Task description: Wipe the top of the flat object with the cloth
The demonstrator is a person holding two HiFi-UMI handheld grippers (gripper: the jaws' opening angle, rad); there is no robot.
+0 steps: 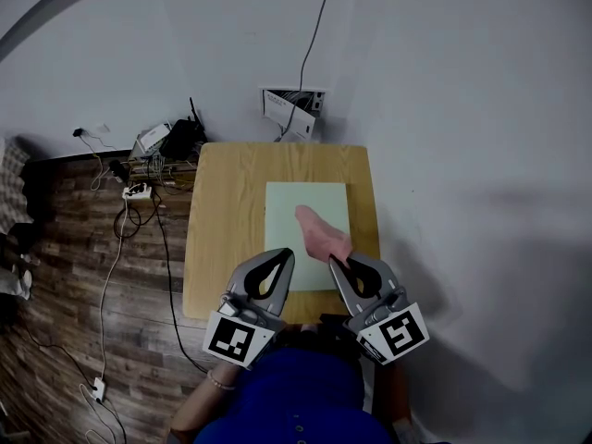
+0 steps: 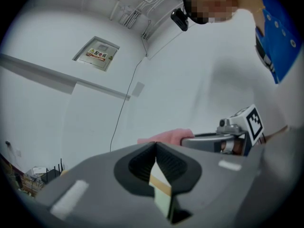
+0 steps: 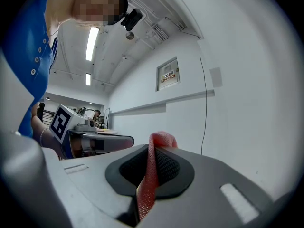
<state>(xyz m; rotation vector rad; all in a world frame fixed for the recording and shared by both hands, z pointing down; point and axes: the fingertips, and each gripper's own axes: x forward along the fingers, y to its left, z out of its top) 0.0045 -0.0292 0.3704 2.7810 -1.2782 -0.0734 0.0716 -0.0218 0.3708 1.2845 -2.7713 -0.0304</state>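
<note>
A pale green flat board (image 1: 305, 206) lies on the right half of a small wooden table (image 1: 227, 220). My right gripper (image 1: 335, 259) is shut on a pink cloth (image 1: 319, 234), which trails forward from its jaws over the board's near right part. In the right gripper view the cloth (image 3: 148, 175) is pinched between the jaws and sticks up past their tips. My left gripper (image 1: 285, 252) hovers over the board's near left corner, shut and holding nothing. The left gripper view looks along its closed jaws (image 2: 155, 148) and shows the cloth (image 2: 166, 137) to the right.
Cables and a white power strip (image 1: 137, 191) lie on the wood floor left of the table. A cluttered crate (image 1: 166, 146) stands at the table's far left corner. A wall box with a cable (image 1: 294, 109) sits behind the table. The white wall runs along the right.
</note>
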